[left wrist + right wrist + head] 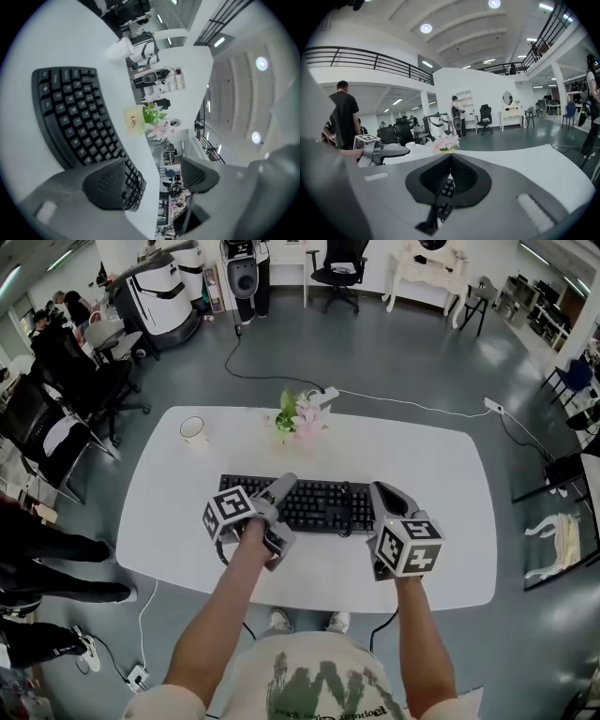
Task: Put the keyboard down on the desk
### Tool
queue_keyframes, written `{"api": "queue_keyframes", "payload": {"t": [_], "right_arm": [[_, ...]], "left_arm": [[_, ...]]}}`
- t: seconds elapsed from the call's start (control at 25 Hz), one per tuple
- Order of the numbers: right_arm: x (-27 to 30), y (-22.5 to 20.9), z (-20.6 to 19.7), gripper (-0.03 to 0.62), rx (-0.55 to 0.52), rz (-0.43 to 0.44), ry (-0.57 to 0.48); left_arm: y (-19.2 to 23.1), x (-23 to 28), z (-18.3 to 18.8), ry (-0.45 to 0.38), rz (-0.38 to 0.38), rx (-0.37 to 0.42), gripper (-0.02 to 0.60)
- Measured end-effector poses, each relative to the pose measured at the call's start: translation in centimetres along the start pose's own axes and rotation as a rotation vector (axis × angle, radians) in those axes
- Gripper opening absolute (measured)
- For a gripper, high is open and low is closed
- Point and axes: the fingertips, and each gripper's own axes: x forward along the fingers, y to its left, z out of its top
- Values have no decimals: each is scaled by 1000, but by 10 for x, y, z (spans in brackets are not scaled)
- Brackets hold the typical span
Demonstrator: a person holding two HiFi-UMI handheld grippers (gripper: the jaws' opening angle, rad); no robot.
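one keyboard [314, 503] (one cup [193, 429])

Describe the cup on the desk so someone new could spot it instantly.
Find the white desk on the grey floor. At its far left corner, left of the flower pot and beyond the black keyboard, stands a white cup. Unlike its neighbours it is plain white, round and open-topped.

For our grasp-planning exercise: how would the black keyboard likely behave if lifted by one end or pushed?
The keyboard looks rigid: it lies flat with straight edges, so it probably won't flex. Being long and thin, lifted by one end it would likely tilt down at the other. On the smooth table it may slide readily.
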Motion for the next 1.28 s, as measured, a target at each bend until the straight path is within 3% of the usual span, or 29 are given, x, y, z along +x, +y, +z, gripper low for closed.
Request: {"api": "queue_keyframes", "payload": {"t": [0.2,0.56,0.68,0.8,1.08,1.16,1.28], "right_arm": [[-1,-3,14,-2,-22,-1,-25],[-4,6,40,-2,-94,27,-63],[-6,6,50,-2,-113,20,-95],[-10,5,54,-2,-122,12,-117],[-14,2,60,-2,-165,10,-130],[-15,2,60,-2,-172,10,-132],[-16,1,59,-2,-175,6,-129]], "left_arm": [[-28,-3,15,-8,17,294,370],[-84,-13,25,-39,40,812,231],[-93,-15,22,-37,31,892,178],[-100,-22,23,-58,49,994,172],[-114,-34,26,-128,95,1241,56],[-112,-36,26,-140,112,1287,13],[-108,-37,25,-134,122,1304,3]]}}
